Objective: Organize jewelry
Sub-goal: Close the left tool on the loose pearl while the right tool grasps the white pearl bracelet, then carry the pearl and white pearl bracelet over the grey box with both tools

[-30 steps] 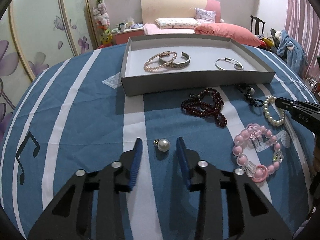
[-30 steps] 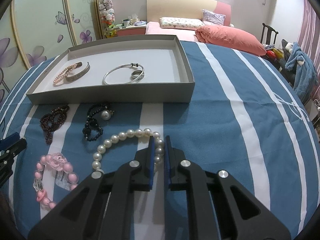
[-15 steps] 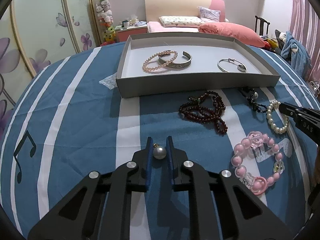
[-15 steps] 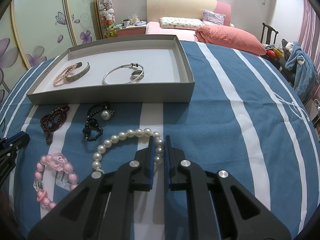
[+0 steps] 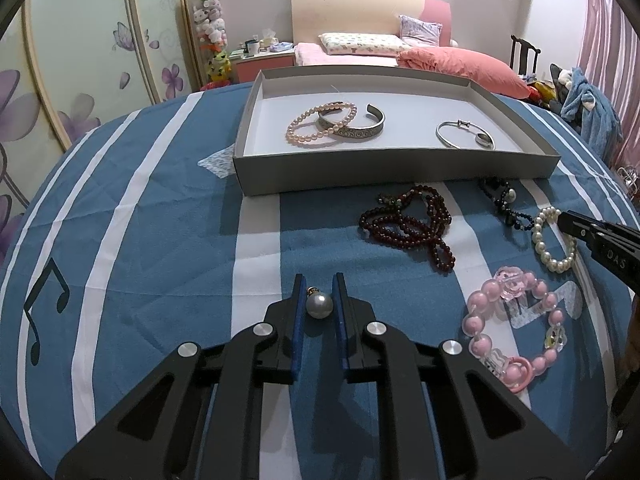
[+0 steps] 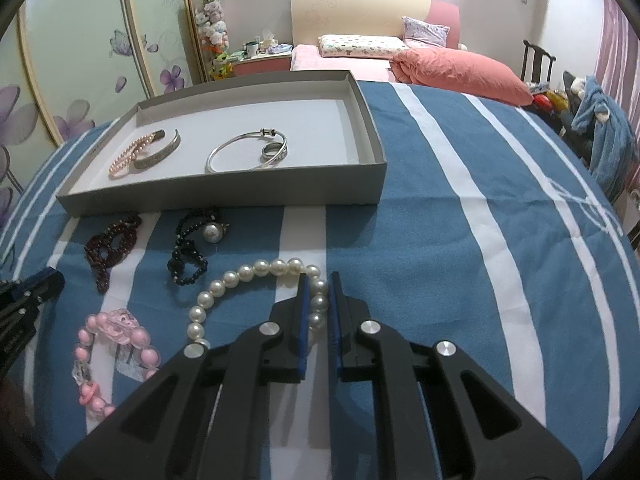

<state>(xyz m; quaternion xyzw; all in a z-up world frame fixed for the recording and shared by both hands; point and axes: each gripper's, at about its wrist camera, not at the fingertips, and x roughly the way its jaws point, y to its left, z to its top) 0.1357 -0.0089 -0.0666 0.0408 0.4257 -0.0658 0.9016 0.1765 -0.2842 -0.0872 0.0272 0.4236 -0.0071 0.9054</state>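
Two bracelets (image 5: 520, 328), beads (image 5: 408, 224), tray (image 5: 400, 170) nearby

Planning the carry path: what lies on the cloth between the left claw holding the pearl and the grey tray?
Nothing: the left wrist view shows bare blue-and-white striped cloth between the left claw and the shallow grey cardboard tray.

Both wrist views sit low and close over the striped cloth (image 5: 160, 240), facing the bed at upper centre, sharing the grey tray (image 5: 400, 170) (image 6: 224, 200) and the loose beads below it.
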